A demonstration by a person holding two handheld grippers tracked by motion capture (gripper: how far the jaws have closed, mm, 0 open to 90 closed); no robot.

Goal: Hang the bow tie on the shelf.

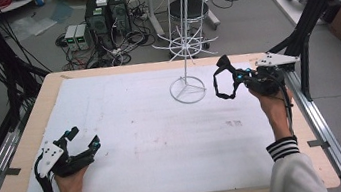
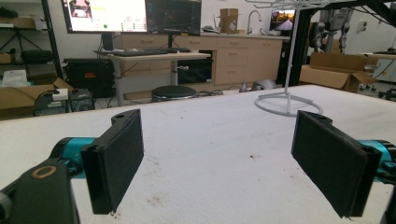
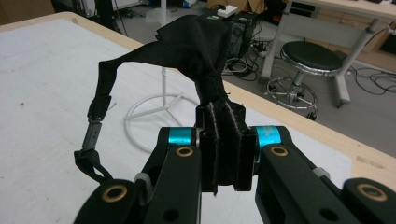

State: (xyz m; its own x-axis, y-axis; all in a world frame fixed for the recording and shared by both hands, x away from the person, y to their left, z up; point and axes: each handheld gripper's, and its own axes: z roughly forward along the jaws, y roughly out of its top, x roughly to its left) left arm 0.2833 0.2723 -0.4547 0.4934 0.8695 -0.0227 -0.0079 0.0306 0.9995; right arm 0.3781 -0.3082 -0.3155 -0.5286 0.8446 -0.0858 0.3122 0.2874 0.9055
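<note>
Black grippers (teal joints, brass screws), grey plates, black-and-white striped cuffs

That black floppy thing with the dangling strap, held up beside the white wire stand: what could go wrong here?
The right gripper pinches only one corner of the black fabric piece, so it might slip free. Its hanging black strap with a buckle could snag the white wire display stand, which looks light and might tip on its ring base.

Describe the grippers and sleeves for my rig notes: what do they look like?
Both grippers, left gripper and right gripper, are black with teal accents by the jaws, flat black padded jaws, brass-coloured pivot rings, and a pale three-cornered plate on top. A black cable trails from the left one. Sleeves have black-and-white striped cuffs.
</note>
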